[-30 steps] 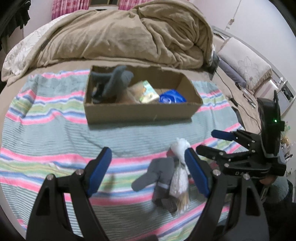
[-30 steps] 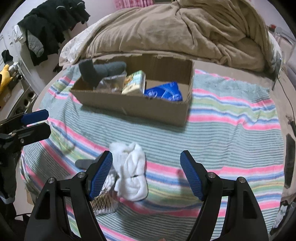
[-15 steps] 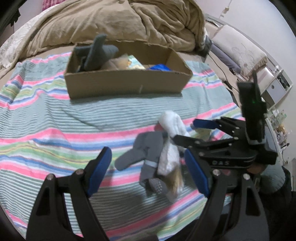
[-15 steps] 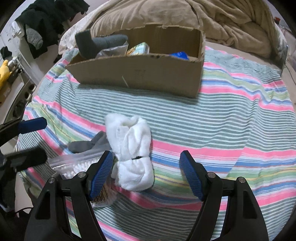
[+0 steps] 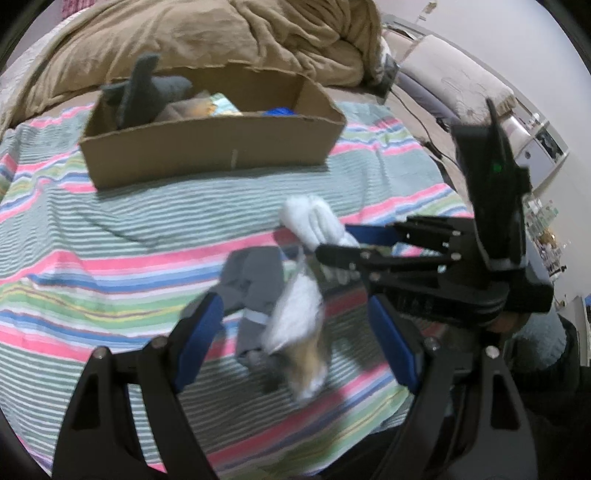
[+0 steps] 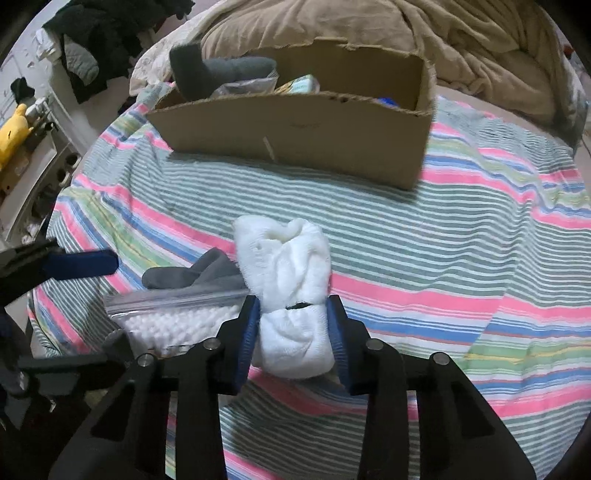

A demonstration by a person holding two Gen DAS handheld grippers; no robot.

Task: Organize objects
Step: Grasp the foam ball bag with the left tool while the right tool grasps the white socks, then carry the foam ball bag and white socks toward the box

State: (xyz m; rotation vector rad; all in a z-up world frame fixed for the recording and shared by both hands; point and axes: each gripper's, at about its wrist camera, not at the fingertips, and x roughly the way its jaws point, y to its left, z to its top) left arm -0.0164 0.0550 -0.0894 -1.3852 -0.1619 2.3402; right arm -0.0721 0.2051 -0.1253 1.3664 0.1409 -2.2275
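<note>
Right claw [image 6: 293,323]: blue pads pressed against both sides of the white rolled socks [image 6: 286,291], clamped on the bundle's near end.
White rolled socks: lying on the striped blanket [image 6: 424,258], in front of the cardboard box [image 6: 295,140] and well apart from it.
Left claw [image 5: 295,332]: spread wide, holding nothing, hovering over the grey sock [image 5: 251,284] and the zip bag of cotton swabs [image 5: 299,325].
Zip bag of cotton swabs: just beside the white socks, overlapping the grey sock; blurred in the left view, so its far end is hard to make out.
Grey sock: flat on the blanket, partly under the bag.
Cardboard box: open-topped, on the blanket's far side; a dark grey sock [image 6: 218,72] sticks up at its left end, a blue item [image 5: 280,110] shows at its right.
Behind the box: a rumpled tan duvet [image 5: 221,33].
</note>
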